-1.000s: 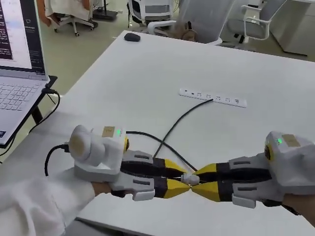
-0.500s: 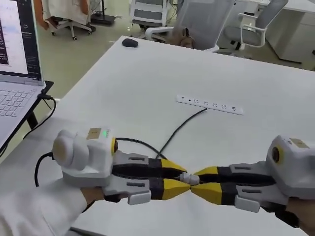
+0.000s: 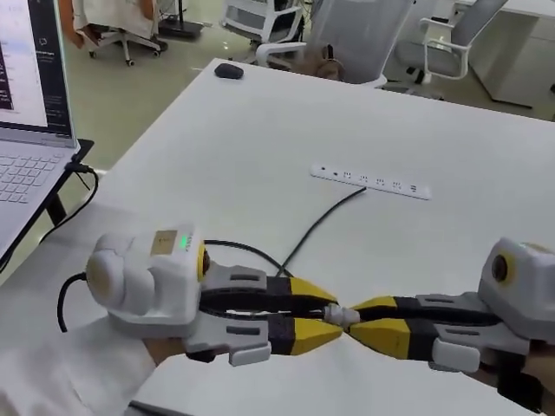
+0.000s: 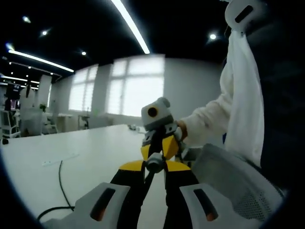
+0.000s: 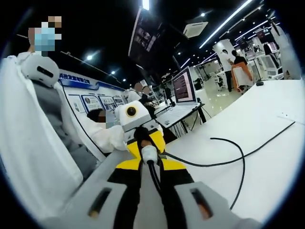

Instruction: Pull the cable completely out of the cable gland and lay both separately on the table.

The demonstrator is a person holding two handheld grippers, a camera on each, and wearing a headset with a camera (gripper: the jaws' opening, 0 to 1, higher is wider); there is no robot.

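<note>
Small pale-grey cable gland (image 3: 338, 314) sits threaded on the black cable (image 3: 316, 224), which trails across the table (image 3: 260, 130).

Head view was bright and evenly lit, with soft shadows on the white table (image 3: 260, 113) and pretty sharp overall. Both gripper views were way darker and fisheye-bent at the edges. Ceiling strip lights (image 4: 131, 24) and windows (image 4: 136, 86) were blown out — closest stuff looked soft.

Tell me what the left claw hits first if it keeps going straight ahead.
The left claw would meet the cable gland at its tips, then the right claw facing it nose to nose.
</note>
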